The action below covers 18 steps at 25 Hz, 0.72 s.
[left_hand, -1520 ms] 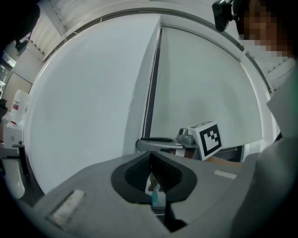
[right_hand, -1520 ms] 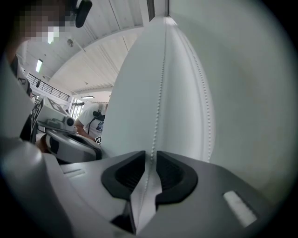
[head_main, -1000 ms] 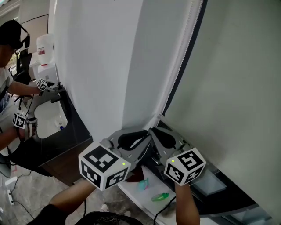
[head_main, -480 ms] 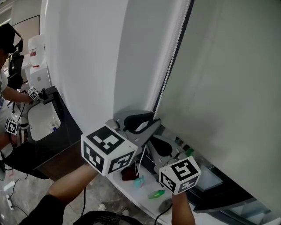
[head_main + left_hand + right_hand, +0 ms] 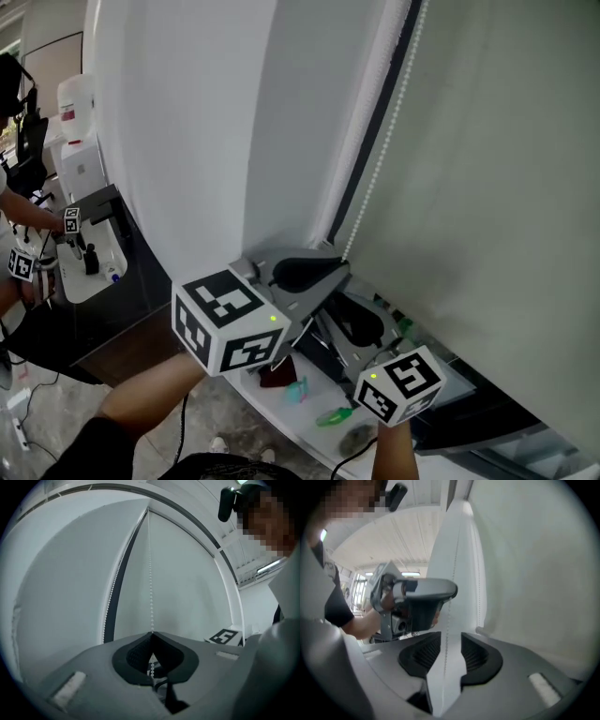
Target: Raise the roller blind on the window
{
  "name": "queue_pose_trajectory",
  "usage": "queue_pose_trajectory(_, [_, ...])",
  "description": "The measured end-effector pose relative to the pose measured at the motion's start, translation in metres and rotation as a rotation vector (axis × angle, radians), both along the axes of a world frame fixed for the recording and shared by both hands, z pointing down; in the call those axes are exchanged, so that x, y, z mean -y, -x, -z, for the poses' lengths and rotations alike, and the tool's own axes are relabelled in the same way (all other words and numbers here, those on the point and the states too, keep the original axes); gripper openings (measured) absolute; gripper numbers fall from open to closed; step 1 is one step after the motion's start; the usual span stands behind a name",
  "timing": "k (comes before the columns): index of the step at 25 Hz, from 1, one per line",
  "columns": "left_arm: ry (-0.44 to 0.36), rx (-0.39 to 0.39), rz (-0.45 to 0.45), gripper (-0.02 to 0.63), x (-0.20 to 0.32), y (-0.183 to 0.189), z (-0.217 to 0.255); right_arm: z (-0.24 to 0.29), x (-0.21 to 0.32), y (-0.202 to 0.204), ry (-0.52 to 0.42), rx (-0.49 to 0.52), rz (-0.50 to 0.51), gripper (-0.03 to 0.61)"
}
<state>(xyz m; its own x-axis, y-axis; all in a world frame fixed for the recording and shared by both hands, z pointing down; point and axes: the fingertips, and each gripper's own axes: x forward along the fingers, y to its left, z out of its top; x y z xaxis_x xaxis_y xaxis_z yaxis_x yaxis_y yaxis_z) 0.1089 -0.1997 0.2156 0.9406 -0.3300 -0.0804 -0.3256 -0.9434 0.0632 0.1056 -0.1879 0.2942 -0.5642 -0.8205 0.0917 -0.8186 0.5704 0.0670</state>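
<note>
Blind (image 5: 487, 187): lowered, filling the head view from 1 to 4 o'clock.
Chain (image 5: 377, 173): hangs beside its edge, from 1 o'clock down to centre.
Left gripper (image 5: 339, 269): jaws just closed, pinching the chain; probably the fresh upper hold for hauling.
Right gripper (image 5: 446, 643): at 5 o'clock of the left, jaws just parted, chain loose between them; probably freed to re-reach.
Against a second earlier: left sits higher, right lower; the hold has passed from right to left.
</note>
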Motion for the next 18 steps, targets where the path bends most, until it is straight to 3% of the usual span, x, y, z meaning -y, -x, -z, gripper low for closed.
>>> queue_pose_trajectory(1, [0.004,0.001,-0.004,0.009,-0.001,0.002,-0.001,0.011,-0.004,-0.005,0.0,0.07,0.024,0.16])
queue_pose_trajectory(3, [0.002,0.005,0.001,0.009,0.0,0.007,-0.006,0.04,-0.011,-0.015,-0.023,0.202,0.078,0.167])
queue_pose_trajectory(5, [0.009,0.015,0.004,0.011,0.004,0.01,-0.016,0.071,-0.009,-0.017,-0.076,0.26,0.115,0.167])
queue_pose_trajectory(10, [0.084,0.123,0.008,0.011,0.007,0.003,-0.074,0.12,0.015,0.002,-0.166,0.209,0.143,0.157])
queue_pose_trajectory(14, [0.133,0.211,0.028,0.011,0.002,0.008,-0.113,0.145,0.026,0.018,-0.16,0.204,0.165,0.135])
queue_pose_trajectory(18, [0.231,0.295,0.026,0.011,0.0,0.016,-0.174,0.148,0.031,0.028,-0.158,0.196,0.183,0.108])
